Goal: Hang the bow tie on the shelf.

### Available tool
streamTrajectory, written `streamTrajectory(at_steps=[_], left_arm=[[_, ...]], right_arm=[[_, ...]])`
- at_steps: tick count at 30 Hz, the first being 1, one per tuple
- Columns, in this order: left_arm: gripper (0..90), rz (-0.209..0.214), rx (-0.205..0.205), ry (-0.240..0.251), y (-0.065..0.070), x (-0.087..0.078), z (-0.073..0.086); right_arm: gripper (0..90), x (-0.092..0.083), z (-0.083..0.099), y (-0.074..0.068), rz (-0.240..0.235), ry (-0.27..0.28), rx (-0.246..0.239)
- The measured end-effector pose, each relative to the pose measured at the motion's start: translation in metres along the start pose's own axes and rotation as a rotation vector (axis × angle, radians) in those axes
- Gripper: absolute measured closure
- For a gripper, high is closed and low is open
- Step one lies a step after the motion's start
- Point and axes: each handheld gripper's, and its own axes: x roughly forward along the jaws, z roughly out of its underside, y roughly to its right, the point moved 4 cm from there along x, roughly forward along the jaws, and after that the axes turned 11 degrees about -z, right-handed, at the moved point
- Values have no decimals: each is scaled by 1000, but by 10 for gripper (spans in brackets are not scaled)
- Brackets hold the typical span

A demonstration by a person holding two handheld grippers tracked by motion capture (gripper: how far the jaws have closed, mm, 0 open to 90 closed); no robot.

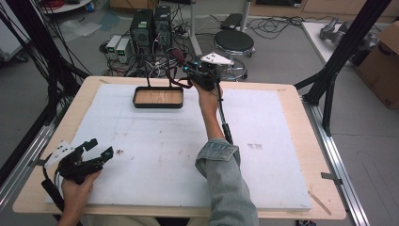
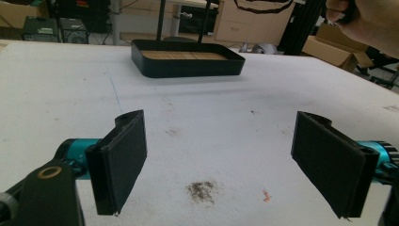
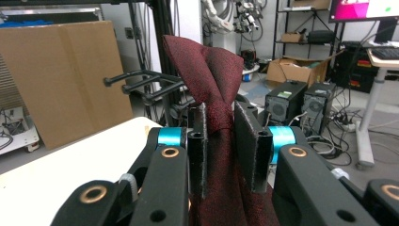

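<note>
The left gripper rests open and empty on the white pad. Ahead stands a black tray beside a rack. The right gripper, raised near the tray, pinches a dark red cloth, perhaps a tie.

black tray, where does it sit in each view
High view: black tray at the table's far edge, left of centre, beside the raised right hand-held gripper.
Left gripper view: top centre, beyond the open jaws.
Right gripper view: the tray can't be made out.
Shared landmark: the white table pad.
</note>
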Motion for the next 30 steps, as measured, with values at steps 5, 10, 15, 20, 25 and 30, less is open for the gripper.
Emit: streamTrajectory(at_steps=[5,10,15,20,25,30], left_arm=[[191,-1,0,0,0,0,0],[191,1,-3,1,0,0,0],[192,1,-1,0,0,0,0],[192,0,1,-2,0,0,0],[192,1,0,-2,0,0,0],[192,1,1,-3,0,0,0]], right_arm=[[747,4,5,6,4,-17,13],[745,9,8,12,31,-13,37],[745,10,14,17,55,-36,52],[743,9,18,22,86,-64,53],[738,11,21,22,90,-78,54],[723,12,23,22,81,-89,62]])
